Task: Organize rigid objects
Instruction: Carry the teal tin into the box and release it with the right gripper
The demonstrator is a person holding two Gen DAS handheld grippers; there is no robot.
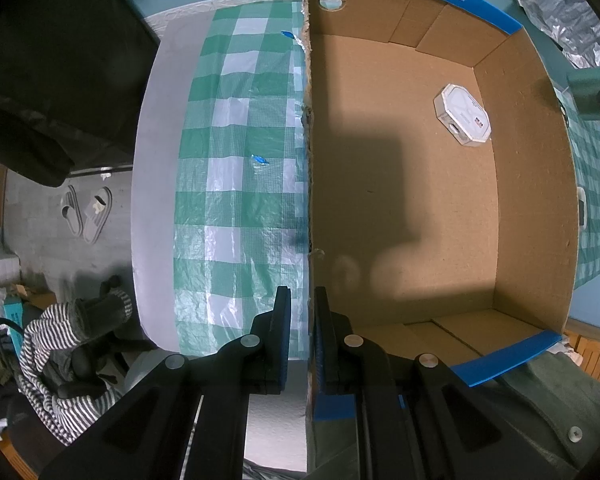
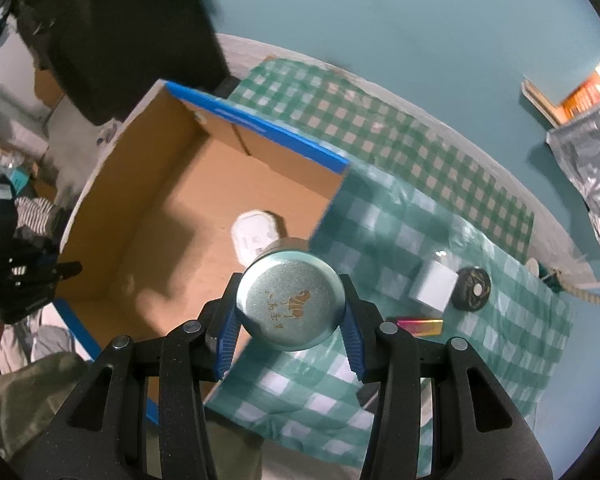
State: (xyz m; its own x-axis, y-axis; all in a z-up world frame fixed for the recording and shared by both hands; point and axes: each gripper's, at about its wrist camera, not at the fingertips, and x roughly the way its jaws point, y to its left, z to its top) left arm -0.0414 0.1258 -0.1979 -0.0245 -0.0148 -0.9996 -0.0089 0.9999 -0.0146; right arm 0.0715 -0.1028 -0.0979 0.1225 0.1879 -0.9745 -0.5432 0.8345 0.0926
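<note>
Box (image 2: 172, 184): one, holding one white case (image 2: 256, 236).
Right gripper (image 2: 290, 312): clamped on one tin (image 2: 290, 300).
Left gripper (image 1: 302, 336): pinching box wall.
Cloth (image 2: 420, 220): three loose items.

A lived-in home room: slippers (image 1: 87, 214) lie on the floor, striped clothing (image 1: 56, 364) is heaped beside the desk (image 1: 156, 184), and a green checked cloth (image 1: 236, 184) covers it against a teal wall (image 2: 400, 28).

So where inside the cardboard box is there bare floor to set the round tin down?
Nearly all of the brown cardboard box floor is bare: only a white octagonal case sits near the far right corner. The right gripper holds the round silver tin; the left gripper clamps the left wall.
</note>
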